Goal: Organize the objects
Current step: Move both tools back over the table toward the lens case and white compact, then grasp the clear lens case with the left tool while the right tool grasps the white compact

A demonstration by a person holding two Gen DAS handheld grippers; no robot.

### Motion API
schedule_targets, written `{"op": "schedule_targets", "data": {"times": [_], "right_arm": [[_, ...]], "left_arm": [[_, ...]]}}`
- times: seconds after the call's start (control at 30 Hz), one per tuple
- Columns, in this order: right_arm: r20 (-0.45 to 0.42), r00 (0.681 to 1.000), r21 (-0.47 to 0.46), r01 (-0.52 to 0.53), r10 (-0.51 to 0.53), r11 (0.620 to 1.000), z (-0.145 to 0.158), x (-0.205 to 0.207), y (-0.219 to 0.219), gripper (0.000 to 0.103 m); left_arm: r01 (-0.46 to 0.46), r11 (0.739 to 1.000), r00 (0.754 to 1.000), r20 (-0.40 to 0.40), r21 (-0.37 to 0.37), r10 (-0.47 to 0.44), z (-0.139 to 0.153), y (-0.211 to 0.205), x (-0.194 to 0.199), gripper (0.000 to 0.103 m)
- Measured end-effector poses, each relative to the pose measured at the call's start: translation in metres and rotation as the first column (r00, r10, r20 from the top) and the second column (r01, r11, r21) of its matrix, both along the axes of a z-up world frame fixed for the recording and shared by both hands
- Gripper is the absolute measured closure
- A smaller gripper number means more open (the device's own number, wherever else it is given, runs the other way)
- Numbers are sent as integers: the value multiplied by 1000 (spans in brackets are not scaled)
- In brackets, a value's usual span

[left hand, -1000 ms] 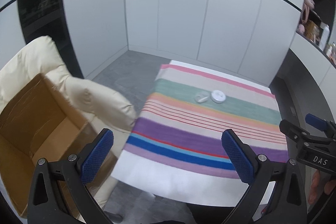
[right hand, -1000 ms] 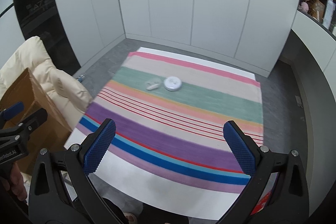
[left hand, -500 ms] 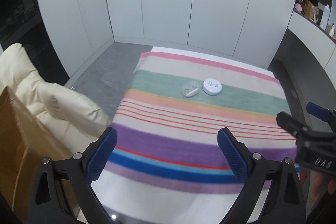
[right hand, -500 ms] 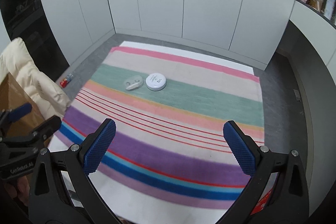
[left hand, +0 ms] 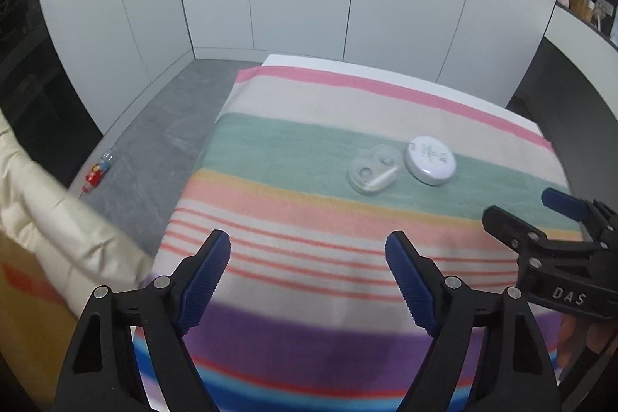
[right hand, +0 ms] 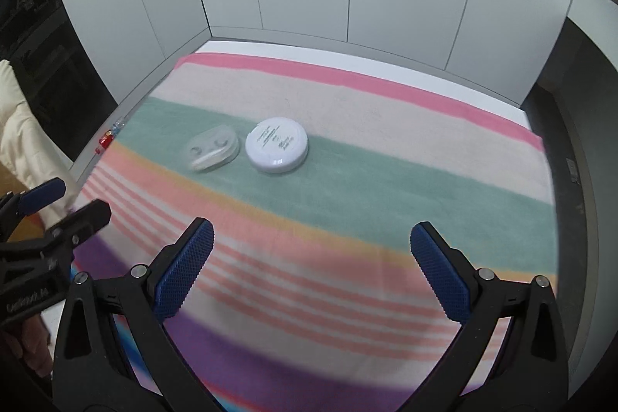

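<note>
Approaching two small items that lie side by side on the green band of the striped cloth, with nothing gripped yet.

The round white flat plastic case (right hand: 277, 144) and the clear moulded plastic tray holding small white pieces (right hand: 211, 149) sit touching or nearly so, above centre in the right wrist view and right of centre in the left wrist view, well ahead of both tools. The left gripper (left hand: 308, 280) has its blue ribbed fingers (left hand: 204, 280) closing with only the multicoloured striped cloth (left hand: 293, 157) on the bench between them, probably narrowing for the small tray. The right gripper (right hand: 311, 269) keeps its fingers spread wide and empty, likely sized for the broader round case.
</note>
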State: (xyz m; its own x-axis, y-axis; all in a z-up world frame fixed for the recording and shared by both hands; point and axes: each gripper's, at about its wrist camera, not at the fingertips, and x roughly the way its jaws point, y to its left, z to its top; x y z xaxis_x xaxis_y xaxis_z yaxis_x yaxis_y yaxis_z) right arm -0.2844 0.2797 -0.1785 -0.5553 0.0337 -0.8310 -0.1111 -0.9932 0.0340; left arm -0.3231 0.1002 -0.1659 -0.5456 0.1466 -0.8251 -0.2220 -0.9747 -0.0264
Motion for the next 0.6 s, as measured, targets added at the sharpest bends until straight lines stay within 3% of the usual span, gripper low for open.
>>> {"op": "schedule_targets", "data": {"times": [0.27,0.43,0.5,0.6], "right_arm": [[-8,999,23,-33,33,999,-42,-64,-7,6],[-24,998,42,-64,65,997,-57,-86,-14,20],[-53,995,46,-84,86,995,-56,-88,-16,42],[-62,993,61,-94,98,994,-55,-85,-12,43]], "left_arm": [[29,1000,998,54,2,-29,-36,9,-42,22],[88,996,995,56,-4,-87,-48,21,-49,21],[124,992,992,39,-1,-123,-53,29,-52,21],[162,987,987,14,-19,-162,-57,46,-58,18]]}}
